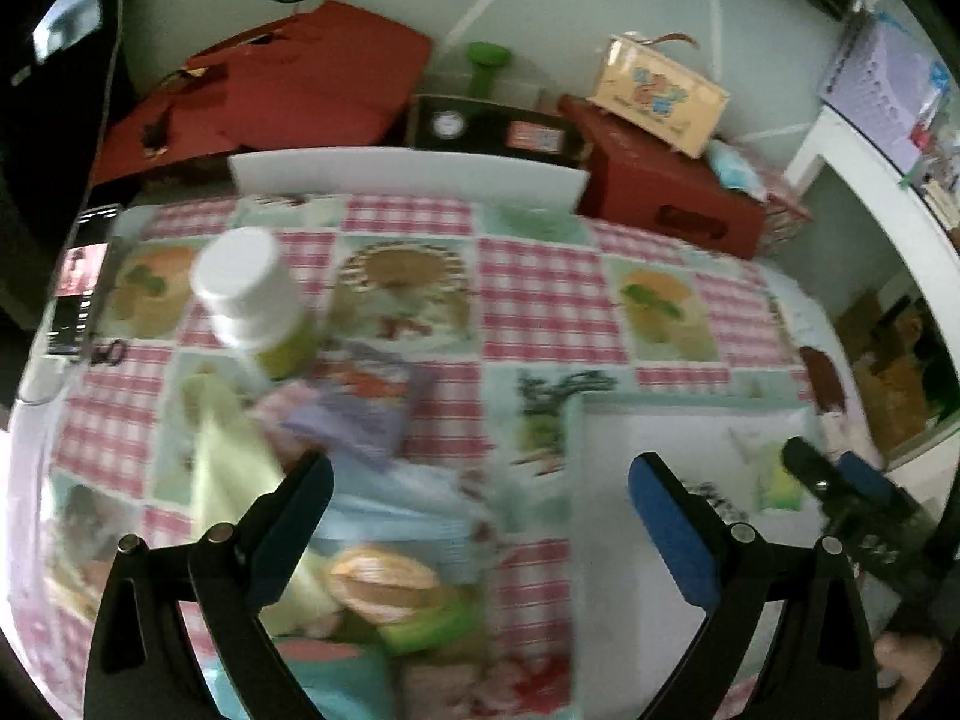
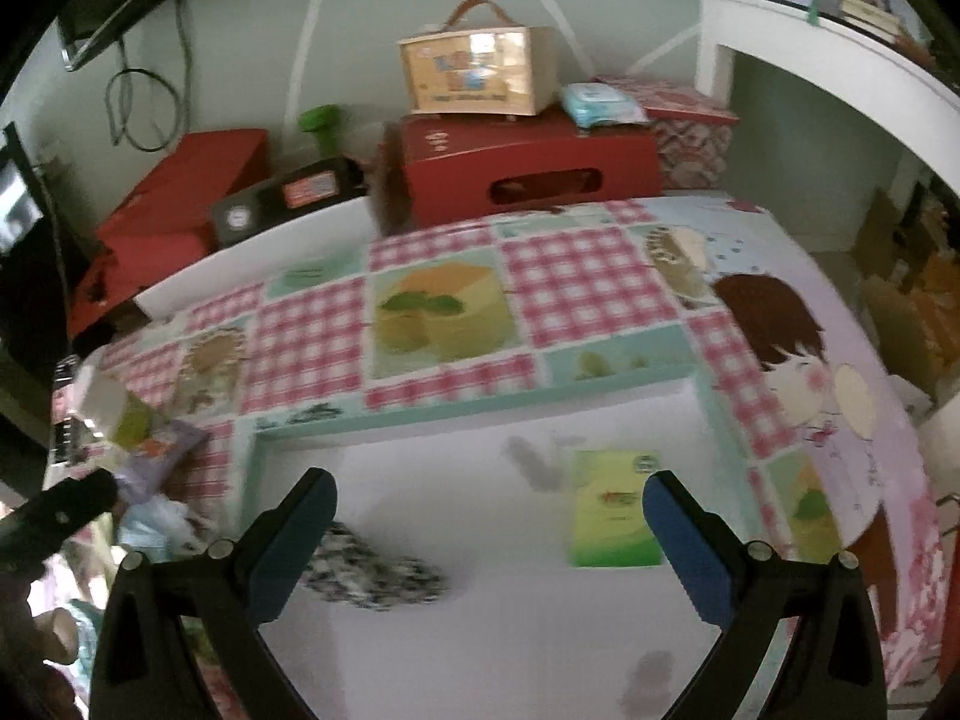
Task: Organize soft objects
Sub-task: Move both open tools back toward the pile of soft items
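Left wrist view: we held our left claw (image 1: pixel 480 516) wide open, empty, above blurred soft packets (image 1: pixel 360 414) on the checked surface (image 1: pixel 540 300); our right claw (image 2: pixel 489 531) gaped empty over a green tissue pack (image 2: pixel 612 510).

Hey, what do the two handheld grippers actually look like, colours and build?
Both match: the left gripper and right gripper have black angular plastic fingers tipped with blue pads, joined by small silver pivot pins. No cables or sleeves are visible.
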A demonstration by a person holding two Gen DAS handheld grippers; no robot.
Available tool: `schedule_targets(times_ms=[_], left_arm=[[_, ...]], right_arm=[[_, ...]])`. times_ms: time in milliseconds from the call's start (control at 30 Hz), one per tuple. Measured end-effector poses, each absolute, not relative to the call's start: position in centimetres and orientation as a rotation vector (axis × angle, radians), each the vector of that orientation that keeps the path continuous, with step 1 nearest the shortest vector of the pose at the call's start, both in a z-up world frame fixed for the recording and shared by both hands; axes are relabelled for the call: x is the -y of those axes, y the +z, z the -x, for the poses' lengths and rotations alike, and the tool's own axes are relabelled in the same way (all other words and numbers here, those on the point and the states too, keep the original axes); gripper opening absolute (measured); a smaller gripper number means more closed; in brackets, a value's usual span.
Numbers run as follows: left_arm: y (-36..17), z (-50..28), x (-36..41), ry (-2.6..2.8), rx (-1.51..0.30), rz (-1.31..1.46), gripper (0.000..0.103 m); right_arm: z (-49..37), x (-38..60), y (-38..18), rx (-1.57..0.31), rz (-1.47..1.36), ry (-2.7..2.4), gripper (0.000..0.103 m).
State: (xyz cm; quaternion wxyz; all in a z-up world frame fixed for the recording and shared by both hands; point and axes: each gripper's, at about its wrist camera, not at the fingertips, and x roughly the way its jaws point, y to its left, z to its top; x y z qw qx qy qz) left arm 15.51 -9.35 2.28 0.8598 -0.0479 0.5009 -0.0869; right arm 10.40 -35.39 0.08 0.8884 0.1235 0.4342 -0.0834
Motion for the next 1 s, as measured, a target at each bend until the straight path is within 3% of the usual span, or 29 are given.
schedule_targets(times_ms=[533, 1000], left_arm=[[1.5, -15.2, -4.0, 0.125, -1.087, 0.269, 0.099], [-2.0, -15.9, -5.9, 0.095, -1.195, 0.371, 0.099]], right_arm=[[-12.0, 25.4, 1.4, -0.918, -0.166, 0.062, 0.103], [-13.7, 15.2, -0.9, -1.039, -0.115, 0.294, 0.103]])
